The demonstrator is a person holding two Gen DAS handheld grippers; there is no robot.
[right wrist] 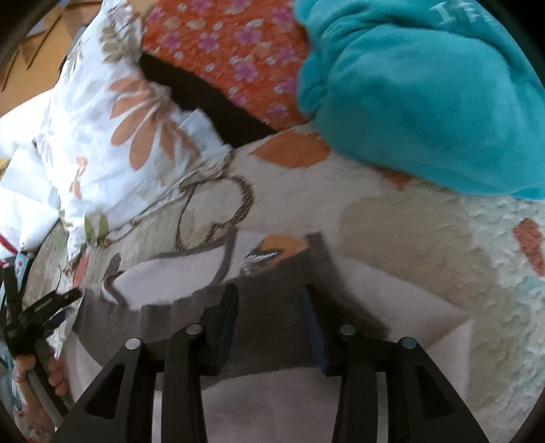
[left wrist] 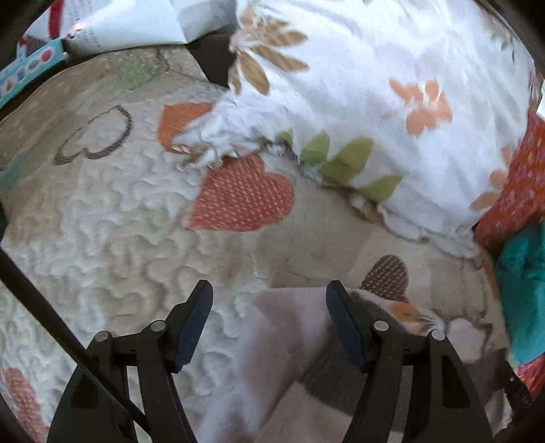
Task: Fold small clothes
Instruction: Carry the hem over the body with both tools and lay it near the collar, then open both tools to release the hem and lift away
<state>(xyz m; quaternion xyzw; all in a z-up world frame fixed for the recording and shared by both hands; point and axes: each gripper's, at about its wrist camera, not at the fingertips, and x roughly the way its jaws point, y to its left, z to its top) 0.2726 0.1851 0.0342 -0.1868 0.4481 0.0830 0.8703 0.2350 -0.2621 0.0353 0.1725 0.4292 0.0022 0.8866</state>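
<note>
A small white garment with grey-brown panels and an orange print (left wrist: 272, 357) lies flat on the quilted bedspread (left wrist: 112, 238). My left gripper (left wrist: 269, 293) is open, its fingers hovering over the garment's left part, empty. In the right wrist view the same garment (right wrist: 190, 272) lies under my right gripper (right wrist: 270, 293), which is open with both fingers just above the grey panel. The left gripper (right wrist: 64, 298) shows there at the far left, held by a hand.
A white floral pillow (left wrist: 391, 95) lies beyond the garment. An orange flowered cloth (right wrist: 231, 44) and a teal garment (right wrist: 425, 102) lie at the right. Papers (left wrist: 129, 24) lie at the far left corner.
</note>
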